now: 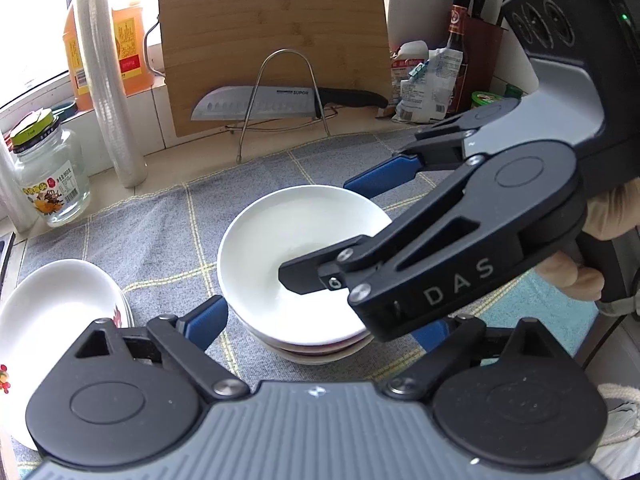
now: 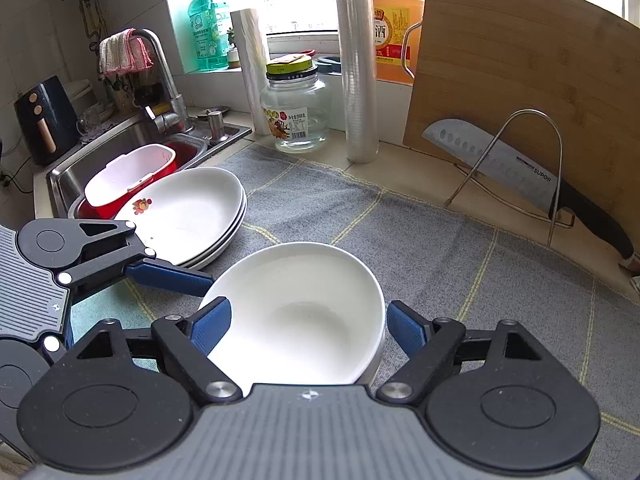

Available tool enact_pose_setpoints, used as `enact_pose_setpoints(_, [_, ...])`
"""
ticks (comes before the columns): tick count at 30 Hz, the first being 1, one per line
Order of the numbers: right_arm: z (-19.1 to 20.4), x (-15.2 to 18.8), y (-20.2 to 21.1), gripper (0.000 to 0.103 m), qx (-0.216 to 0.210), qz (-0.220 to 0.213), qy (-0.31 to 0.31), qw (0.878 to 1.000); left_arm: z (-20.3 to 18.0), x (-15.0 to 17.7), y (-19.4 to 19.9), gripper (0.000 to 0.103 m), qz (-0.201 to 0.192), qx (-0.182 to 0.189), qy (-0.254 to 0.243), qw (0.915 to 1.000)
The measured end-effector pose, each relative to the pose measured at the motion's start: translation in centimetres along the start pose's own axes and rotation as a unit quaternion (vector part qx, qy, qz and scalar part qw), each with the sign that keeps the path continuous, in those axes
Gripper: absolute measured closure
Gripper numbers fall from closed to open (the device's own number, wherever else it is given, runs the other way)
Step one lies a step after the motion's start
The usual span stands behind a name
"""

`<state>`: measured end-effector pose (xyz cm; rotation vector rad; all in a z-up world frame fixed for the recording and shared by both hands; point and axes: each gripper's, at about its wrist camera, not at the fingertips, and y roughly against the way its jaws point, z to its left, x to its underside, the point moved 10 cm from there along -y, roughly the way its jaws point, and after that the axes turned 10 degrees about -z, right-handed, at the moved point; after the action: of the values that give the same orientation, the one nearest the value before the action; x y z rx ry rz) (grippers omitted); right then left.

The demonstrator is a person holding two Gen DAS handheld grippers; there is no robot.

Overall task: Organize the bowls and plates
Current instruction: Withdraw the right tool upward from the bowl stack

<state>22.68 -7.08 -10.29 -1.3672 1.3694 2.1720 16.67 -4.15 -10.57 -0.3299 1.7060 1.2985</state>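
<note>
A white bowl [image 1: 280, 248] tops a short stack of bowls on the grey checked cloth [image 1: 160, 232]. It also shows in the right wrist view [image 2: 296, 312]. My left gripper [image 1: 320, 324] is open, its blue fingers on either side of the stack's near edge. My right gripper [image 2: 308, 324] is open around the same bowl, one finger [image 1: 384, 176] behind the rim, the other over the bowl's inside. A stack of white flowered plates [image 1: 52, 316] lies to the left, also in the right wrist view [image 2: 192, 212].
A bamboo cutting board [image 1: 272, 36] and a knife [image 1: 280, 102] on a wire rack stand behind. A glass jar [image 1: 48, 176], film rolls [image 1: 108, 80] and an oil bottle [image 1: 128, 44] line the sill. The sink [image 2: 132, 152] holds a red tub [image 2: 132, 180].
</note>
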Motion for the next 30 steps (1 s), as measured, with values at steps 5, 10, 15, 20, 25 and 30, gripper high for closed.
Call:
enact_pose_setpoints(5, [0.3,-0.8,0.6,0.014,-0.007,-0.017,-0.001,1.000,0.3,0.1,0.5,0.008,0.000,-0.005,0.001,1.0000])
enact_pose_setpoints(10, [0.4,-1.1,1.0,0.013,-0.005,-0.029,-0.001,1.000,0.6,0.2,0.9,0.008,-0.002,-0.010,0.005,0.9999])
enact_pose_setpoints(15, [0.7,-1.0,1.1,0.013,-0.019,-0.024,-0.001,1.000,0.5,0.3,1.1,0.008,-0.003,-0.008,0.008,0.9999])
enact_pose_setpoints(20, [0.6,-0.7,0.9,0.013,-0.015,-0.020,-0.003,1.000,0.6,0.4,1.1,0.008,-0.005,-0.005,0.007,0.9999])
enact_pose_setpoints(25, [-0.5,-1.1,1.8,0.004,0.003,-0.035,-0.005,0.999,0.7,1.2,0.7,0.007,0.006,0.005,-0.002,1.0000])
enact_pose_setpoints(30, [-2.5,-0.9,3.2,0.001,0.026,-0.043,-0.015,0.999,0.7,2.8,-0.3,0.005,0.026,0.022,0.001,0.9994])
